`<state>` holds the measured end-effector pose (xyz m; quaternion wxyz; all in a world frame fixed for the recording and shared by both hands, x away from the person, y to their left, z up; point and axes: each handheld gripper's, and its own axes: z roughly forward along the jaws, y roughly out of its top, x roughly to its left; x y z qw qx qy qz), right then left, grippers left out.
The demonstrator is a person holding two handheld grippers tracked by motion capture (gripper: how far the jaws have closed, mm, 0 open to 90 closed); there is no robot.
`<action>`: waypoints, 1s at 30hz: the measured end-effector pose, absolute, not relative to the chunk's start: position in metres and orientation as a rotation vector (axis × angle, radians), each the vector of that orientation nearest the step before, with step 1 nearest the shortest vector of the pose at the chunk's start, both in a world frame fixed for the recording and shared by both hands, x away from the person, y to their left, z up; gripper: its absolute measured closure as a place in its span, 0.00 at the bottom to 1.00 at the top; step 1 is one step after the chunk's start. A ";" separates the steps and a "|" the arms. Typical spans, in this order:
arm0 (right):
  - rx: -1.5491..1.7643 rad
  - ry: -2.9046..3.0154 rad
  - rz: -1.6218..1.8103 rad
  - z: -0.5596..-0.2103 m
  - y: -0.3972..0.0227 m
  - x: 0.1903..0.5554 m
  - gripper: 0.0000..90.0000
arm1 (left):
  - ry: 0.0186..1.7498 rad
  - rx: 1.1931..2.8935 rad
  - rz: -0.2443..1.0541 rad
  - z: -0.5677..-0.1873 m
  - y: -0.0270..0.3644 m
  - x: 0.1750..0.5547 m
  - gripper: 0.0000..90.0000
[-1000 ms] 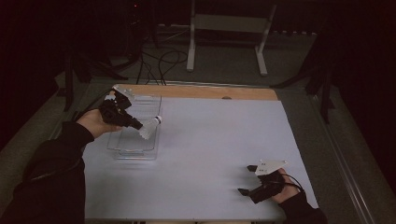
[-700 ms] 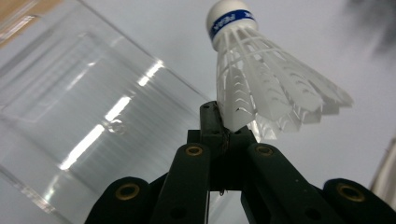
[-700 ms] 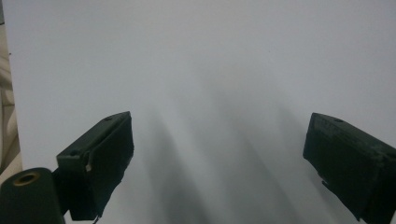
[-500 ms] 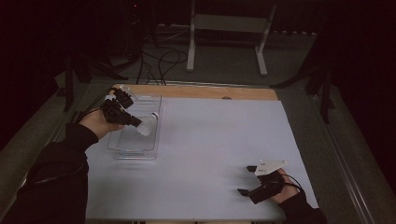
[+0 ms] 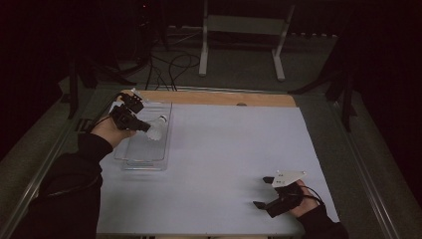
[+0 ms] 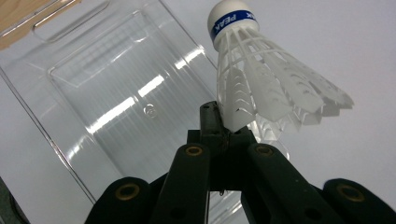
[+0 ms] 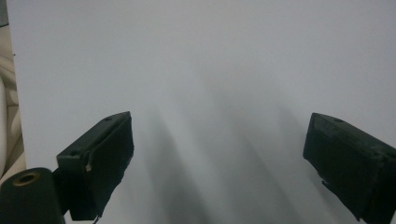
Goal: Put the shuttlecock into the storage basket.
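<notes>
A white shuttlecock with a blue band on its cork hangs over a clear plastic tray. My left gripper is shut on the edge of its feather skirt, cork pointing away. From above, the left gripper holds the shuttlecock over the tray at the table's left. My right gripper rests near the front right of the white table sheet, jaws wide open, with nothing between them.
A white sheet covers the table, with a strip of bare wood along its far edge. Beyond the table stand a metal frame and loose cables on the dark floor.
My left hand has shifted slightly with the shuttlecock, staying above the tray. The right hand has kept still.
</notes>
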<state>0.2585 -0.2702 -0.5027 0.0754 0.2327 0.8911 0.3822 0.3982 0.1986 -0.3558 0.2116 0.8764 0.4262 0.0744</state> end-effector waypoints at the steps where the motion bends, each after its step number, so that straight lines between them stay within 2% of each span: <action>1: 0.697 2.673 1.150 -0.503 -0.270 0.258 0.10 | 1.197 2.425 0.201 -0.357 0.199 0.400 1.00; 13: 0.687 2.673 1.161 -0.502 -0.270 0.258 0.10 | 1.316 2.304 0.226 -0.379 0.198 0.414 1.00; 30: 0.688 2.679 1.158 -0.504 -0.270 0.258 0.10 | 1.368 2.319 0.219 -0.404 0.197 0.422 1.00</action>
